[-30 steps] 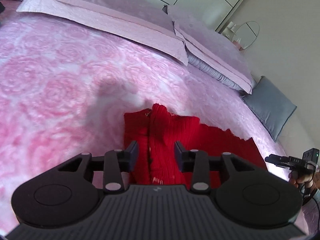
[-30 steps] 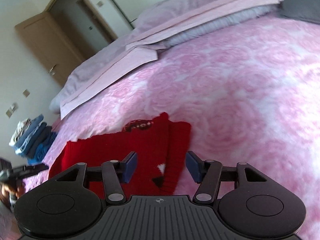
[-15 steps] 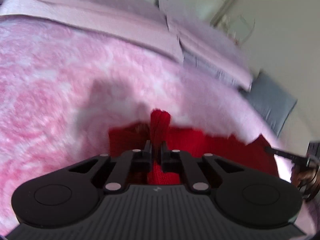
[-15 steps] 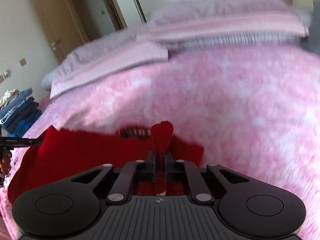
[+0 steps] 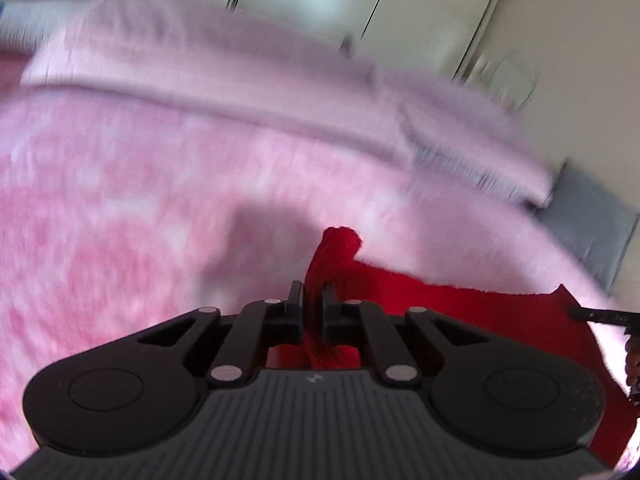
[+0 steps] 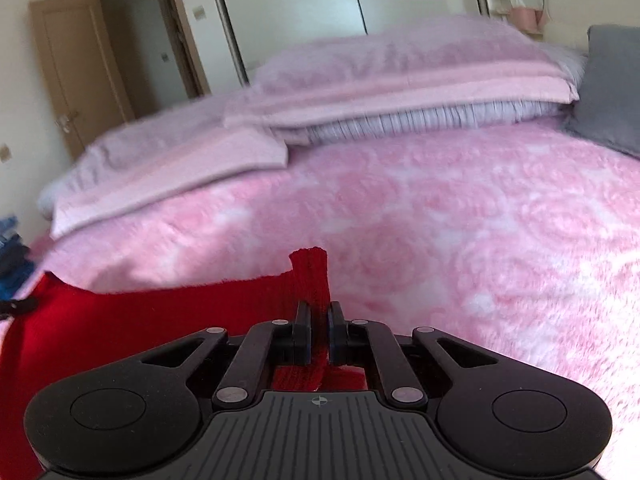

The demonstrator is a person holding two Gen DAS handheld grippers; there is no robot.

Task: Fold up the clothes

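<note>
The left gripper (image 5: 313,294) points forward and downward, its jaws pinched on a red knit (image 5: 440,312) fold that stands up between them. The right gripper (image 6: 318,314) is posed likewise, jaws clamped on another fold. A hand (image 5: 632,364), probably the right, shows blurred at the left view's edge.

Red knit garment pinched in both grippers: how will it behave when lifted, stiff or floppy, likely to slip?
Likely floppy: the red knit garment bunches into a tuft above the right gripper. Probably sags between it and the left gripper. Ribbed knit looks grippy, so slipping seems unlikely.
</note>
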